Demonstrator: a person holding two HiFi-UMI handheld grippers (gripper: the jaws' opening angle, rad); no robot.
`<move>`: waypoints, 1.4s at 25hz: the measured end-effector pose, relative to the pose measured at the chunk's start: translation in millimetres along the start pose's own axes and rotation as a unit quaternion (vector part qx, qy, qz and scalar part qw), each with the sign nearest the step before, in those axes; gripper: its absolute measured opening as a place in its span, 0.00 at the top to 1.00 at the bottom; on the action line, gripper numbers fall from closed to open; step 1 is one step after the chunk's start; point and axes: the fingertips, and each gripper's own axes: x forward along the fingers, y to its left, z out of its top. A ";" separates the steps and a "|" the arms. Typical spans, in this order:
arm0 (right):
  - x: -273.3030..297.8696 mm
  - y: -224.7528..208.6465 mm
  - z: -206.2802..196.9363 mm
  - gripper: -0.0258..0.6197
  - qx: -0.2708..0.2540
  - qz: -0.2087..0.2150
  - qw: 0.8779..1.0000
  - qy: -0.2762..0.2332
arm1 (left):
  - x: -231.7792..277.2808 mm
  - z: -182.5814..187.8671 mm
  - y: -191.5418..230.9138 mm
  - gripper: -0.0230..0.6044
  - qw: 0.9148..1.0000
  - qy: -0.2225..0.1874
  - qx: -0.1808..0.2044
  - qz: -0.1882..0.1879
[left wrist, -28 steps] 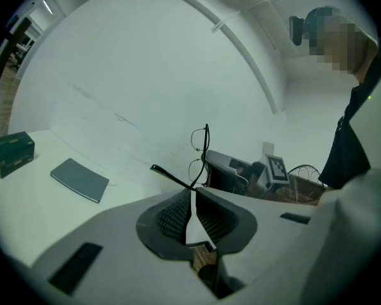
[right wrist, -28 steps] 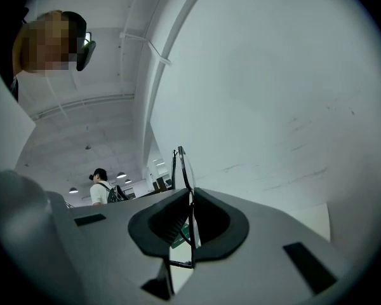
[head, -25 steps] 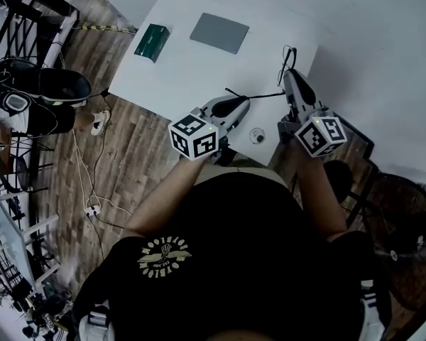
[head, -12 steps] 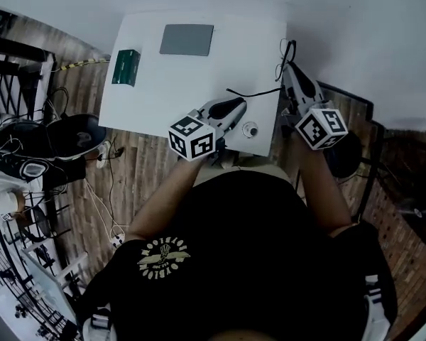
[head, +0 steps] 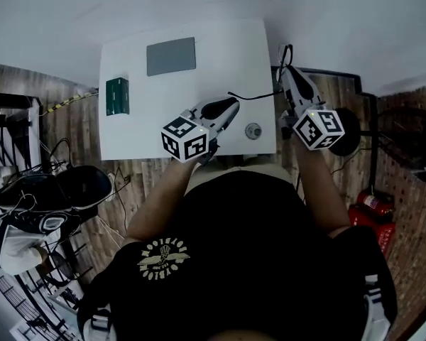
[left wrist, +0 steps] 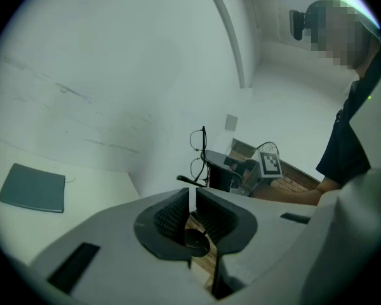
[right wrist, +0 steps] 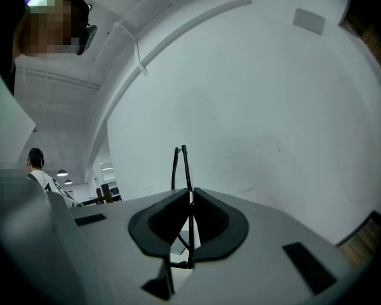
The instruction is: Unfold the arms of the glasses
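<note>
Two grippers, one pair of glasses (left wrist: 202, 152), and both claws have a bite on it. The right gripper (head: 287, 73) sits just off the right edge of the white table (head: 220, 48). Its jaws are pinched nearly together on the thin black frame, which pokes straight up out of the pads in the right gripper view. So the glasses are up in the air past the table's right edge, not lying on anything.

The left gripper (head: 232, 104) is over the near right part of the table and angled toward the other one. Its jaws are also squeezed close, and the dark rounded tip of one arm (head: 255, 96) of the glasses is wedged between the pads. In the head view that arm runs as a thin black line from the left claw across to the frame at the right claw, swung well out from the lenses. From the left gripper view the two lens rims stand one above the other, right in front of the right gripper's marker cube (left wrist: 270, 163).

On the table there's a flat grey pad (head: 171, 55) near the far edge, a small green box (head: 117, 96) by the left edge, and a little round knob-like thing (head: 253, 131) close to the near edge, between the two grippers. None of them touches the glasses.
</note>
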 end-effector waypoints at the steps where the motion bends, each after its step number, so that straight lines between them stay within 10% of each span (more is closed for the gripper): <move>1: -0.6 2.3 -1.1 0.93 -0.004 -0.005 1.000 0.002 | -5.1 5.2 7.1 0.91 1.000 -0.002 -0.001 0.000; 15: 15.8 56.2 -30.5 0.93 -0.050 -0.047 0.998 0.010 | -54.3 95.9 31.0 0.90 0.993 0.007 0.062 -0.099; 23: 29.2 95.2 -37.0 0.93 -0.077 -0.038 0.996 0.014 | -23.1 75.8 9.1 0.87 0.970 0.112 0.157 -0.150; 35: 19.2 104.7 -40.1 0.93 -0.117 -0.054 0.991 0.026 | 5.7 65.7 -4.5 0.86 0.956 0.160 0.159 -0.188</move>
